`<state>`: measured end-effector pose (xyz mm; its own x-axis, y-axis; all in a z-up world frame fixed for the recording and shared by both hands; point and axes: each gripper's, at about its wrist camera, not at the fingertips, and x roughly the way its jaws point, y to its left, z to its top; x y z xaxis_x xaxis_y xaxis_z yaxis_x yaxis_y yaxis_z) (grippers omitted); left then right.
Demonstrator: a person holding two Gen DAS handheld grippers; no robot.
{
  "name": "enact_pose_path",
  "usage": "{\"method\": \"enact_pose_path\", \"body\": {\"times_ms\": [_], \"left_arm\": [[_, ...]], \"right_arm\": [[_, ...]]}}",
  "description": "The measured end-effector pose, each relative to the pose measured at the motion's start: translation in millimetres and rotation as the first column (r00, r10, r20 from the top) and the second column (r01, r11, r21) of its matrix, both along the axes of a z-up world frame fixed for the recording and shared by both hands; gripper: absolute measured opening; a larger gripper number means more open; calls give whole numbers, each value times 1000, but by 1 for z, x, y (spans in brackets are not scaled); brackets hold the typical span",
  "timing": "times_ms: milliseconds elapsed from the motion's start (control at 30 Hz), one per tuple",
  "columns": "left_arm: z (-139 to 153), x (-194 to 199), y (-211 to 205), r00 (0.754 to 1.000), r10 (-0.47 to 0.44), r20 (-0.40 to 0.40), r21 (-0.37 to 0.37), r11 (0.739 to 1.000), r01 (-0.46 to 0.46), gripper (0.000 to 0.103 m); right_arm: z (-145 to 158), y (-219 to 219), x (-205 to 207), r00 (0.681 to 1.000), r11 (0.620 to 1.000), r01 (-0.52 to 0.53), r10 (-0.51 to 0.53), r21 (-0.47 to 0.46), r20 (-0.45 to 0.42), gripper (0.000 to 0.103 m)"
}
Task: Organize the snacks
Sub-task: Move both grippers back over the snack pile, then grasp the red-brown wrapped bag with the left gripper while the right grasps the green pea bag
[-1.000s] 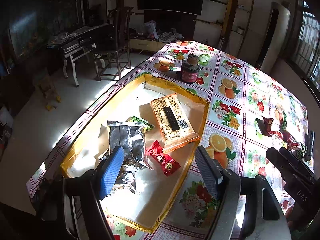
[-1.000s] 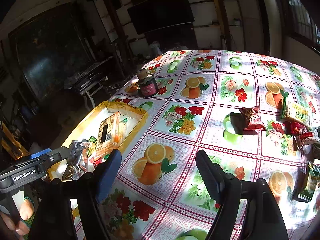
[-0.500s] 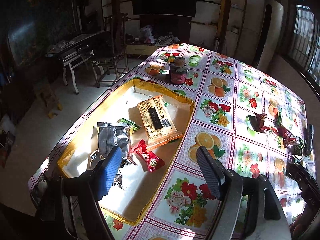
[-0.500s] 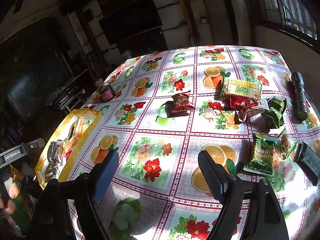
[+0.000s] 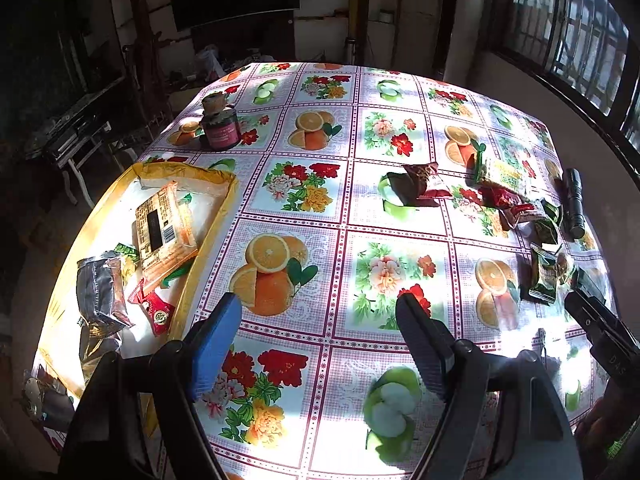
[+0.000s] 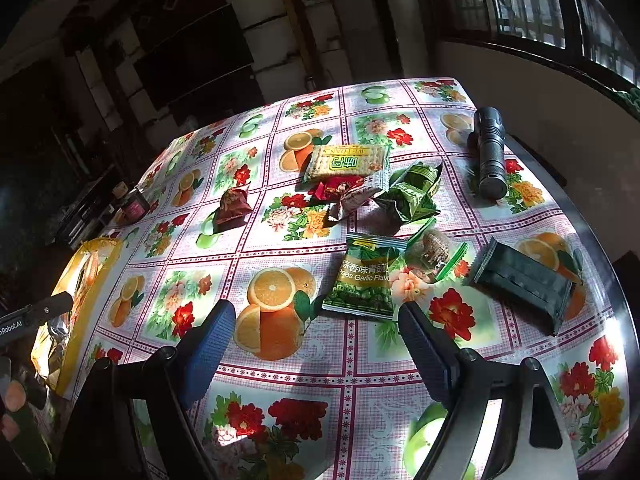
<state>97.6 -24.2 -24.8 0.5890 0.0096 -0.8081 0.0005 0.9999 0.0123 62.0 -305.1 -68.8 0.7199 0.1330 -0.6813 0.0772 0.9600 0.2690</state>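
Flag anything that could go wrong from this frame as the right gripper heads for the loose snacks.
1. The green peas packet lies flat on the tablecloth, partly overlapping the clear nut bag; the open right gripper could pinch both or slide off.
2. A black flashlight lies among the snacks and could get sorted by mistake.
3. The dark packet sits near the table edge; a nudge might push it off.

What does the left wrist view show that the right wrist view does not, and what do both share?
Only the left wrist view shows inside the yellow tray: an orange cracker pack, a silver pouch and a red candy. Only the right wrist view shows the dark flat packet clearly. Both show the flashlight, the jar and the green peas packet.
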Motion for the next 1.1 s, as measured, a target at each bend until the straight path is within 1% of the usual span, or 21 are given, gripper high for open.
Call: {"method": "enact_pose_path", "body": {"times_ms": [100,233,333,433,500,667,800,900,1100], "left_arm": [[-3,15,-22,999,-35,-24,-8,999,35,79],[-10,36,-39,997,-50,-59,-25,999,48,79],[-14,50,-47,996,-55,-73,-17,998,54,79],[-16,65,-52,995,-50,-83,-15,999,49,79],[-16,77,-53,995,-39,-93,-27,999,37,79],[-23,115,-62,992,-12,-122,-45,999,6,79],[-34,150,-76,986,-16,-166,-69,998,4,79],[-45,173,-87,980,-13,-199,-59,998,1,79],[-66,205,-101,969,-5,-248,-66,998,-12,79]], "right_arm": [[-3,-13,0,1000,1000,21,-21,7,-2,87],[-7,-20,3,1000,1000,26,-26,15,-7,87],[-11,-19,10,1000,1000,15,-15,13,-14,87],[-12,-13,19,1000,1000,-5,5,4,-15,87],[-13,-8,25,1000,1000,-18,17,-9,-24,87],[-21,5,45,996,997,-25,18,-69,-88,86],[-25,10,56,993,996,-29,18,-88,-118,86],[-28,9,60,991,996,-25,13,-91,-130,86],[-36,9,70,988,993,-21,3,-118,-152,86]]}}
